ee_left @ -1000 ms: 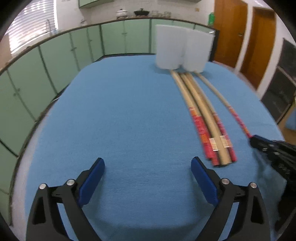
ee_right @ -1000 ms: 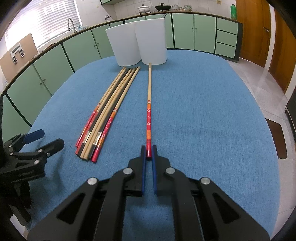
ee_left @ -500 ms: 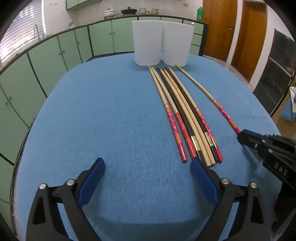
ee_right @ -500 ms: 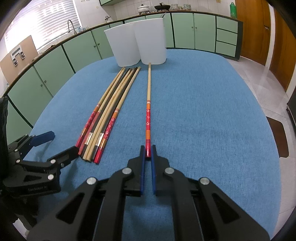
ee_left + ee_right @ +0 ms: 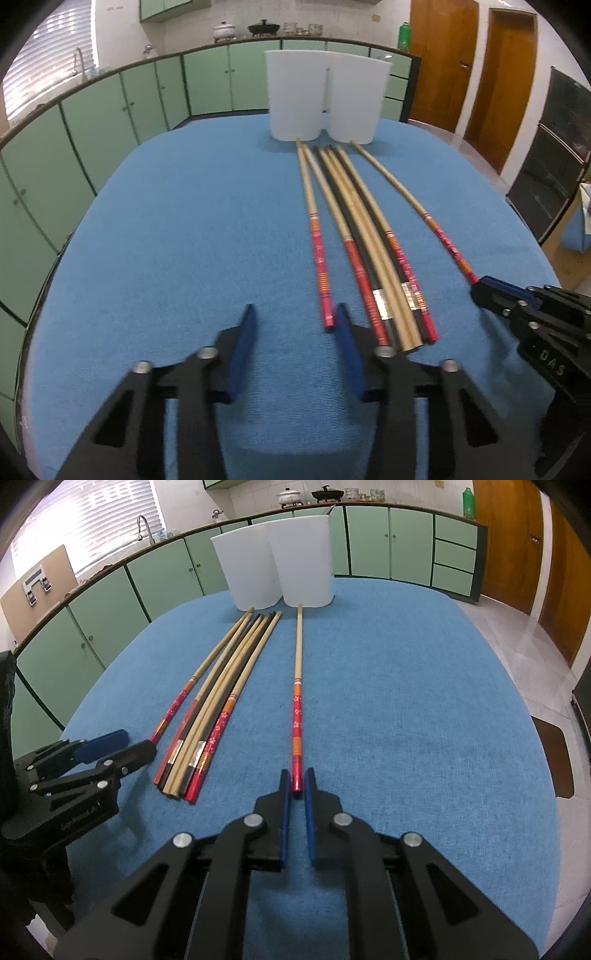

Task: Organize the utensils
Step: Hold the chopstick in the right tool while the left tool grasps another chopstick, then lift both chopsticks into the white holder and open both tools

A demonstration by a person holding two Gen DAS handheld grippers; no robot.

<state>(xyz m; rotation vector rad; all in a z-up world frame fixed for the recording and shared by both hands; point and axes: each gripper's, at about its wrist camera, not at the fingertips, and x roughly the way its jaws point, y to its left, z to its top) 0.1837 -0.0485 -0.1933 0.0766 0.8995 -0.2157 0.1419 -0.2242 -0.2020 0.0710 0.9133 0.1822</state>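
Observation:
Several long chopsticks point(image 5: 369, 236) lie side by side on the blue tablecloth point(image 5: 184, 240), pointing at two white tubs point(image 5: 295, 96) at the far end. One red-ended chopstick point(image 5: 297, 709) lies apart to the right. My right gripper point(image 5: 296, 786) is shut on its red end, at the cloth. My left gripper point(image 5: 293, 325) is open, low over the cloth, its right finger just beside the red end of the leftmost chopstick point(image 5: 318, 258). The bundle also shows in the right wrist view point(image 5: 221, 698), with the left gripper point(image 5: 110, 746) at its near end.
The two white tubs point(image 5: 277, 561) stand side by side at the table's far edge. Green cabinets point(image 5: 110, 110) ring the room behind, and wooden doors point(image 5: 509, 74) are at the right. The table edge drops off to the right point(image 5: 535, 738).
My left gripper has swung right toward the chopstick bundle and its jaws have narrowed from wide open. My right gripper stays shut on the single chopstick's red end.

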